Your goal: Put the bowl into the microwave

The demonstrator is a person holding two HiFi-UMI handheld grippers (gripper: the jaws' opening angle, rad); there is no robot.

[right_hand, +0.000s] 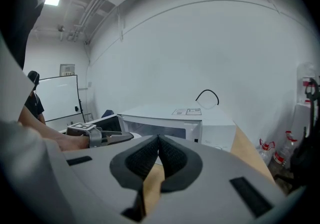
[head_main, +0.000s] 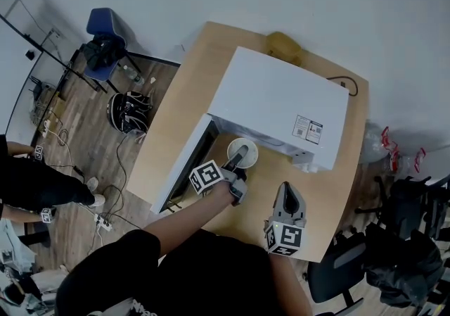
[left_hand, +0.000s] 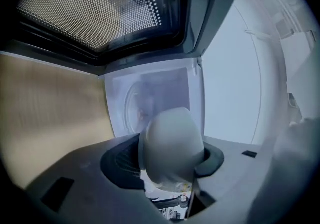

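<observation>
A white bowl point(head_main: 242, 151) hangs just in front of the white microwave point(head_main: 281, 96), at its open cavity. My left gripper point(head_main: 238, 160) is shut on the bowl's rim. In the left gripper view the bowl point(left_hand: 172, 148) sits tilted between the jaws, with the cavity point(left_hand: 155, 98) straight behind it and the mesh window of the door point(left_hand: 100, 8) above. The microwave door point(head_main: 186, 167) is swung open to the left. My right gripper point(head_main: 289, 191) hovers over the table's front right part, shut with nothing in it; its pads point(right_hand: 167, 155) meet.
The microwave stands on a wooden table point(head_main: 176, 110), with a brownish object point(head_main: 283, 43) and a black cable point(head_main: 348, 82) behind it. On the floor to the left are a blue chair point(head_main: 105, 26) and a black bag point(head_main: 129, 110). A person point(head_main: 35, 181) stands there.
</observation>
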